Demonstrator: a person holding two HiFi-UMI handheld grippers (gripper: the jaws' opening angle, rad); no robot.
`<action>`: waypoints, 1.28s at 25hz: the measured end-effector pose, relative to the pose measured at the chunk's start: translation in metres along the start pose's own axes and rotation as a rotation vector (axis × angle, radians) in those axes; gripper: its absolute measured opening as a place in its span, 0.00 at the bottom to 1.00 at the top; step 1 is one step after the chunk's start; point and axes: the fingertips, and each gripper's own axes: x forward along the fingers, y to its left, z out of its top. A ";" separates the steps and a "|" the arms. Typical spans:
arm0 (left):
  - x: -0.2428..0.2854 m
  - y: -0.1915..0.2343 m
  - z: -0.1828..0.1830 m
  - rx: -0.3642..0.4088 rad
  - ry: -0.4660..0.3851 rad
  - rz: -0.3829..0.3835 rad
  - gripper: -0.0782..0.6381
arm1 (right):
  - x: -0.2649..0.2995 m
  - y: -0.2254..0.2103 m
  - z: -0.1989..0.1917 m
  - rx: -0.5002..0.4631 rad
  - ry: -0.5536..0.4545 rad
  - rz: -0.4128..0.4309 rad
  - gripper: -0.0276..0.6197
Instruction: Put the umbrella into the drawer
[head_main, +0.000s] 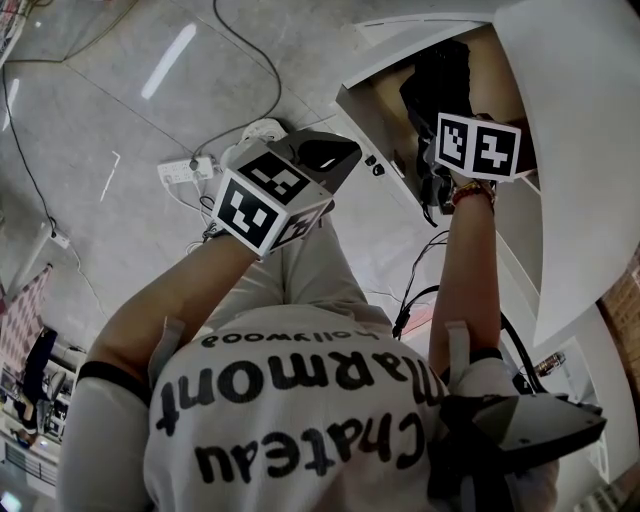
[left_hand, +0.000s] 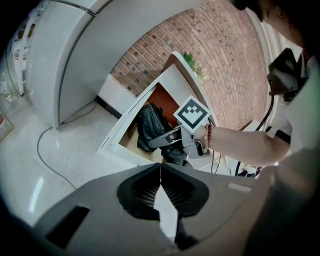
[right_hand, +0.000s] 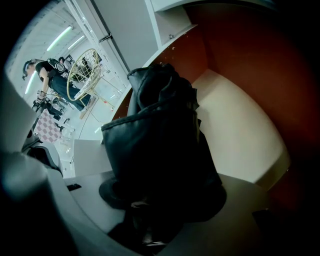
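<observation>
A black folded umbrella (head_main: 441, 82) hangs in the open drawer (head_main: 365, 110), whose rim is white and whose inside is pale and reddish-brown. My right gripper (head_main: 436, 152) points steeply down, shut on the umbrella (right_hand: 160, 145), which fills the space between its jaws. The drawer floor (right_hand: 237, 132) shows beside and beneath the bundle. In the left gripper view the umbrella (left_hand: 149, 125) hangs from the right gripper (left_hand: 169, 140) inside the drawer (left_hand: 119, 146). My left gripper (head_main: 326, 152) hovers left of the drawer. Its jaws (left_hand: 160, 174) are shut on nothing.
A white power strip (head_main: 186, 170) and cables (head_main: 250, 50) lie on the glossy floor left of the drawer. A brick wall (left_hand: 220, 60) and a tall white cabinet (left_hand: 60, 60) stand behind it. A wire chair (right_hand: 86, 75) and a person (right_hand: 49, 75) are far off.
</observation>
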 end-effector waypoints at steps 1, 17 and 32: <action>0.000 0.000 0.000 0.000 0.000 -0.001 0.13 | 0.000 -0.001 0.001 -0.003 -0.005 -0.009 0.42; 0.004 0.003 -0.005 -0.006 0.000 0.005 0.13 | 0.006 -0.014 0.010 0.015 -0.080 -0.045 0.42; 0.006 0.008 -0.014 -0.015 -0.002 0.016 0.13 | 0.015 -0.025 0.019 0.021 -0.134 -0.066 0.42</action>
